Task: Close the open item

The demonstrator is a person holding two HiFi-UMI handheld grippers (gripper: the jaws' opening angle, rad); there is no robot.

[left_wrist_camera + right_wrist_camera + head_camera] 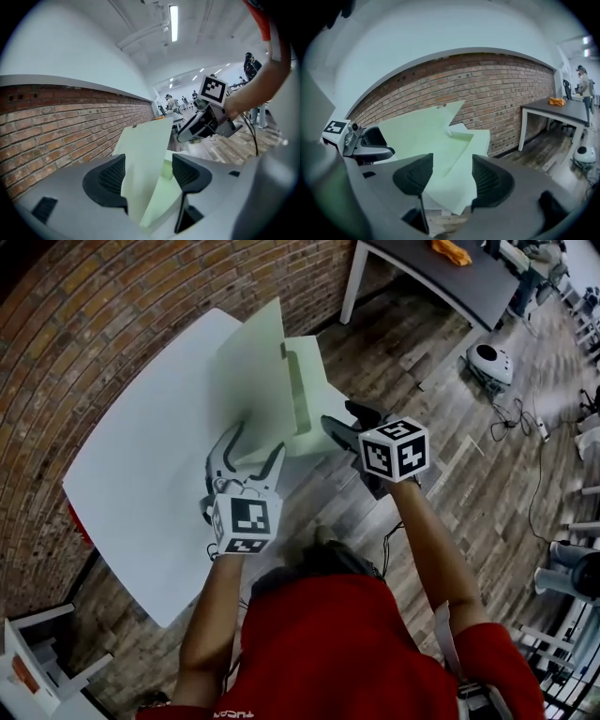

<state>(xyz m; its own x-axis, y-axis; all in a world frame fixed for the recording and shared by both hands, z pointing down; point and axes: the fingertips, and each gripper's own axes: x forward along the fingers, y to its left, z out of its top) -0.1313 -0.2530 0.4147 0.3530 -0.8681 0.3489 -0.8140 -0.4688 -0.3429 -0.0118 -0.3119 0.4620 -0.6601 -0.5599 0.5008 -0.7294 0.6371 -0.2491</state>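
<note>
On the white table [141,474] in front of you, against the brick wall [112,315], sits the pale green box [305,395], still open. Its lid [251,371] stands tilted up on the left side of the base. Your left gripper [255,442] points at the lid's near edge with its jaws spread wide. In the left gripper view the lid's thin edge runs up between the two pads [112,176], which do not clamp it. Your right gripper [342,418] is at the box's near right corner, jaws also wide apart. The right gripper view shows the green corner in the gap, with neither pad [490,180] pressing on it.
</note>
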